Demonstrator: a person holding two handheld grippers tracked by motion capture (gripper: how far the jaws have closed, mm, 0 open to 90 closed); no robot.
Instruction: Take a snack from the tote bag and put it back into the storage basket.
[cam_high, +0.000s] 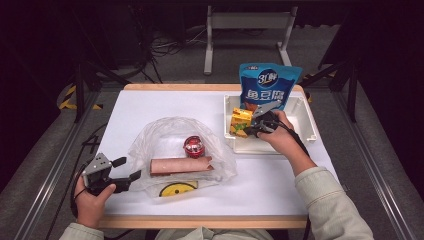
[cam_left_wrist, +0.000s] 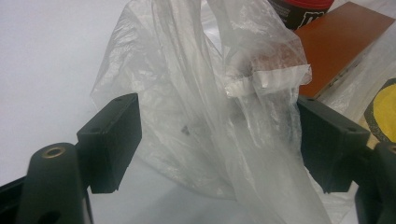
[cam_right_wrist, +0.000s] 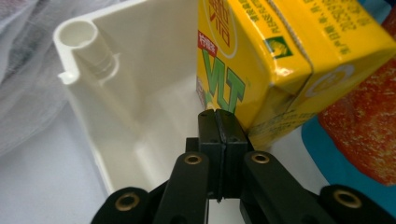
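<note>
Yellow carton (cam_right_wrist: 261, 60) sat in the white bin (cam_high: 305, 107), closed right gripper (cam_right_wrist: 218, 122) nudging it; open left gripper (cam_left_wrist: 219, 140) straddled plastic bag (cam_left_wrist: 210, 93), next probably pinching it.

On the blue snack pouch (cam_high: 269, 83) standing at the back of the white bin (cam_high: 308, 127) we read "3" inside a round emblem, with the large white characters "鱼豆腐" beneath it. In the right gripper view, the yellow drink carton (cam_right_wrist: 280, 56) shows green letters that we take for "VIT" (seen tilted and cut off), a small red label with white characters, and fine green print too small to read.
</note>
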